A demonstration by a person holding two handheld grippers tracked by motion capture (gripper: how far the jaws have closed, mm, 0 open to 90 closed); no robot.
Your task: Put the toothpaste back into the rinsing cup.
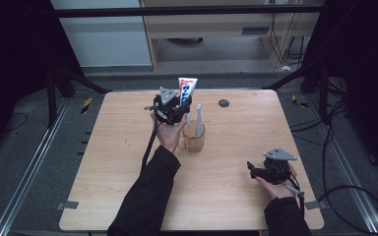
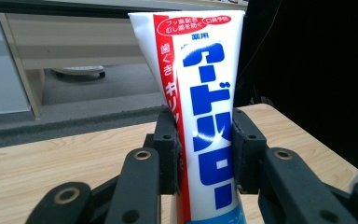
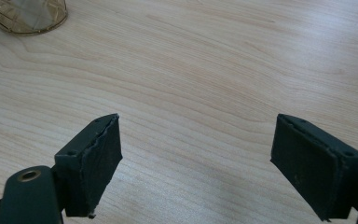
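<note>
Landmark: glass mug (image 1: 194, 137), set roughly mid-surface (image 1: 236, 147) in the high view, amber-tinted, handle on its left side.

Left claw (image 1: 182, 105) is held up just behind and left of the mug, raised off the wood. It is clamped on a toothpaste tube (image 1: 187, 88): white, red stripe, blue lettering. In the left gripper view both black jaws are pressed against the tube's (image 2: 205, 112) sides at about mid-height. The tube is upright with its flat crimped end up, and its lower end is cut off by the frame edge. The grey three-cornered plate (image 1: 168, 95) is seen on top of the claw, and a cable is trailed along the dark sleeve.

A white toothbrush (image 1: 199, 120) is stood in the mug, leaning slightly, its upper end above the rim, just right of the held tube. Which end is up cannot be told.

A small dark round disc (image 1: 223, 103) lies on the wood behind and right of the mug, well apart from it.

Right claw (image 1: 250, 167) is held low, to the right of the mug and nearer the person, well apart from it. Its jaws are spread wide with nothing between them; in the right gripper view, bare wood grain (image 3: 205, 70) is seen between the pads (image 3: 95, 163). The mug base (image 3: 28, 16) is visible at that view's upper-left corner.
</note>
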